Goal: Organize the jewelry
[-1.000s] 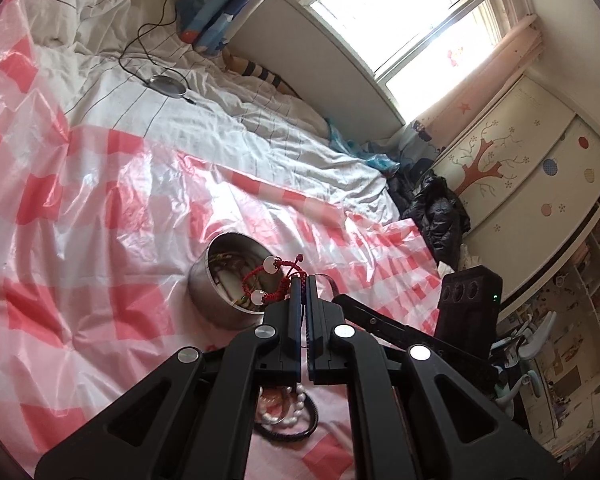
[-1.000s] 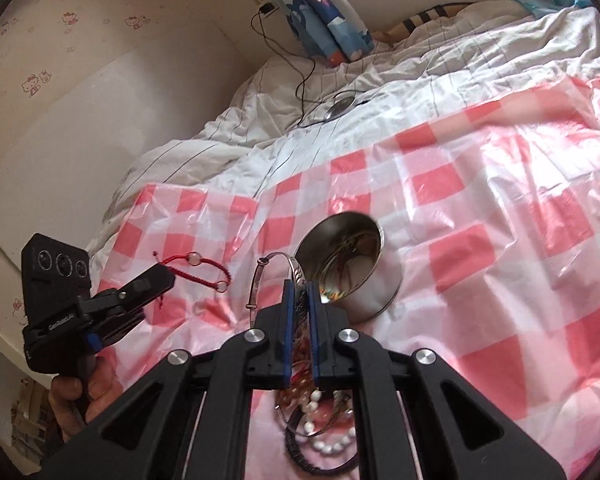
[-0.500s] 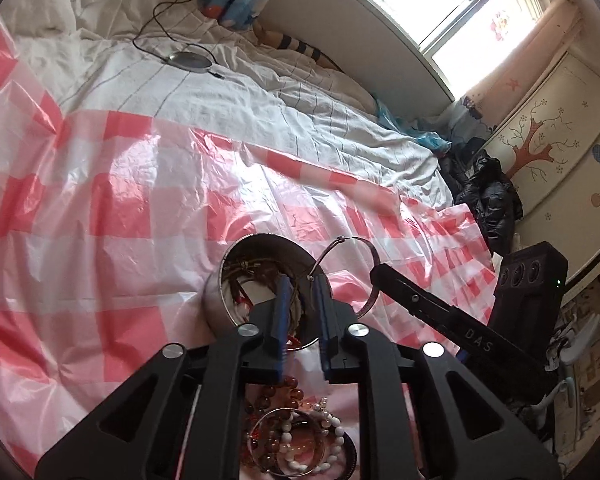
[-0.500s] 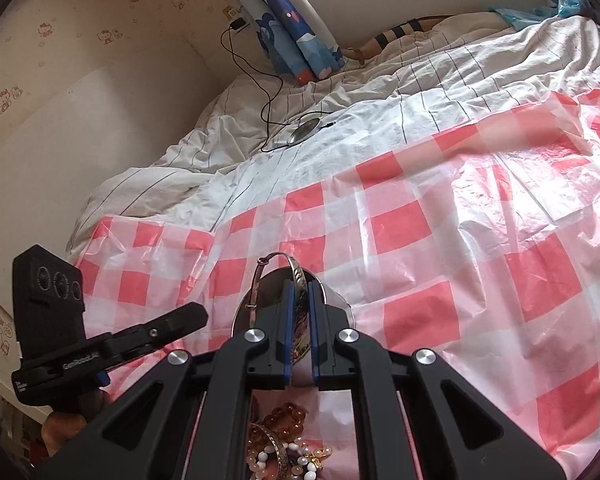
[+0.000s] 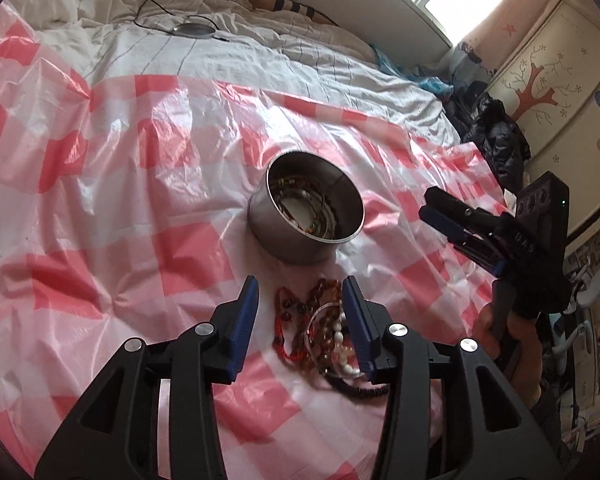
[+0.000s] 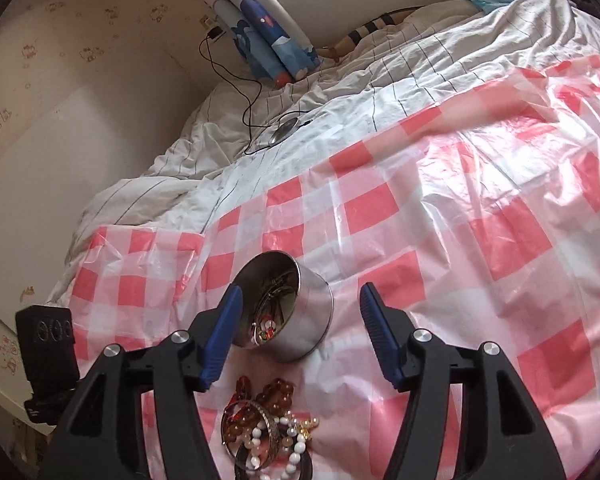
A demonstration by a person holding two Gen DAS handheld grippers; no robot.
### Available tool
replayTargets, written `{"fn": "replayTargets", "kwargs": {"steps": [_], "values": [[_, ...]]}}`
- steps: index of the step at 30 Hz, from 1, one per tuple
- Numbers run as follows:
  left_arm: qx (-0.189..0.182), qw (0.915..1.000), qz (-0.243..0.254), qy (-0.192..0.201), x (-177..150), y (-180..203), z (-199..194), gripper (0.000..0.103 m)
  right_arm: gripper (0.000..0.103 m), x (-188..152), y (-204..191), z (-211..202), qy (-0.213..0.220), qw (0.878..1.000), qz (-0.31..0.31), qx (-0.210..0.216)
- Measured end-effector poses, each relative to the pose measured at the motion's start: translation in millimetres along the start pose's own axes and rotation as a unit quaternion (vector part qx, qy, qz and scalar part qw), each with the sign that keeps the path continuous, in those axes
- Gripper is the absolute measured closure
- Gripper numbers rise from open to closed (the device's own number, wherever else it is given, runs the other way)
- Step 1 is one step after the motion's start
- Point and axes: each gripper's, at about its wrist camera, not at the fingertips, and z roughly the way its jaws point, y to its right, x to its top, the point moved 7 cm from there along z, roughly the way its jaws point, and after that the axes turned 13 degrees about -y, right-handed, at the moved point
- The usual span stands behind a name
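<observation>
A round metal tin (image 5: 306,216) stands on the pink-checked plastic sheet (image 5: 100,200) and holds bangles and beads. Just in front of it lies a pile of bead bracelets (image 5: 320,328), amber, red, white and black. My left gripper (image 5: 301,284) hovers over that pile with its jaws opening and nothing pressed between the pads. My right gripper (image 6: 301,292) points at the tin (image 6: 312,320) from behind the pile (image 6: 264,420); its jaws are opening too, with nothing held. From the left wrist it shows at the right (image 5: 432,206), held by a hand (image 5: 496,332).
The sheet covers a bed with a white striped quilt (image 5: 300,60). A black cable and a round silver device (image 5: 192,29) lie on the quilt. A dark heap of clothes (image 5: 496,140) and a tree-painted wardrobe (image 5: 540,92) stand to the right. A wall (image 6: 80,120) lies on the left.
The left gripper held a red string bracelet and the right a silver bangle; both moved over the tin, opened, and now hold nothing. Both have drawn back toward the pile.
</observation>
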Motion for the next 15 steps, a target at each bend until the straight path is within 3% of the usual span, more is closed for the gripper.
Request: {"fn": "replayTargets", "kwargs": {"steps": [6, 15], "values": [[-0.04, 0.9984, -0.005, -0.04, -19, 11, 17, 0.062, 0.033, -39, -3, -12, -0.015, 1.0, 0.005, 0.016], [-0.014, 0.9976, -0.017, -0.065, -22, 11, 40, 0.062, 0.03, -56, -4, -2, -0.038, 0.999, 0.008, 0.014]]}}
